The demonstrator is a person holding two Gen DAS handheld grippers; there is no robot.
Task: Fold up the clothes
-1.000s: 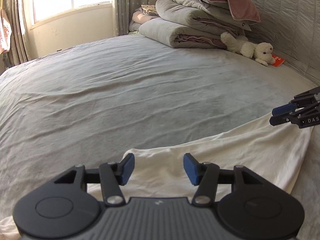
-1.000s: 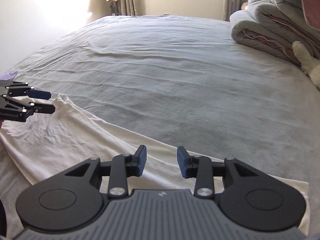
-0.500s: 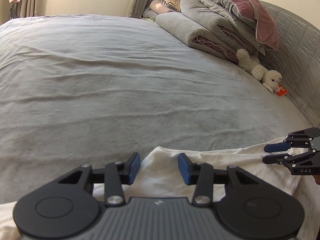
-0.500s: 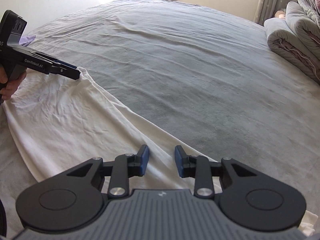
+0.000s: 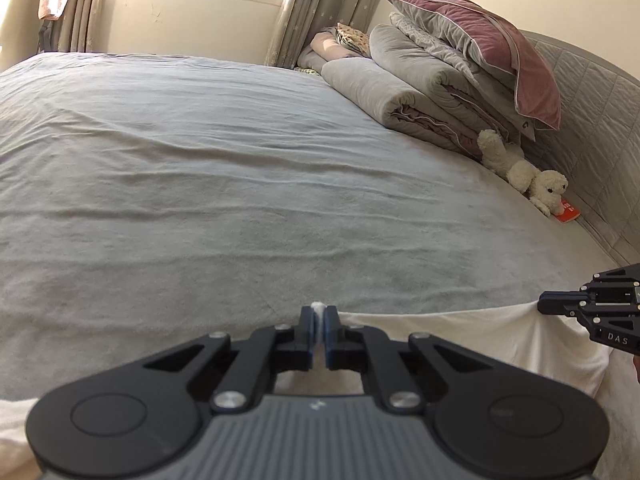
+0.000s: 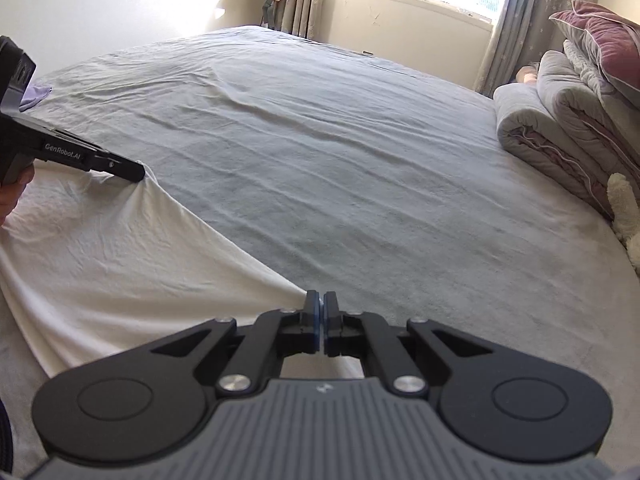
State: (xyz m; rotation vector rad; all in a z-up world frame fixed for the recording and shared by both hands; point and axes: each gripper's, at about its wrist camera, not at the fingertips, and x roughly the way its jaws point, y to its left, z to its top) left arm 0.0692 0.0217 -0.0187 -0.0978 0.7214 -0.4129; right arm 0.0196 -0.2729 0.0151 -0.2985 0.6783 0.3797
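A cream white garment point(image 6: 100, 256) lies spread at the near edge of a grey bed point(image 6: 340, 152). My left gripper point(image 5: 319, 312) is shut on one far corner of the garment, a tuft of cloth showing between its blue pads. My right gripper point(image 6: 321, 300) is shut on the other far corner. In the left wrist view the garment point(image 5: 480, 340) stretches right to the right gripper point(image 5: 560, 306). From the right wrist camera the left gripper point(image 6: 132, 170) pinches the cloth at the left. The garment's far edge runs taut between both grippers.
Rolled grey quilts point(image 5: 420, 92) and a mauve pillow point(image 5: 492, 36) are stacked at the headboard side. A white plush toy point(image 5: 524, 168) and a red card point(image 5: 568, 214) lie beside them. A lilac cloth point(image 6: 36, 94) sits at the bed's far left. A hand point(image 6: 14, 188) holds the left gripper.
Both grippers have gone from open to shut on the garment's far corners. The cloth edge between them has pulled straight, and both cameras have tilted up.
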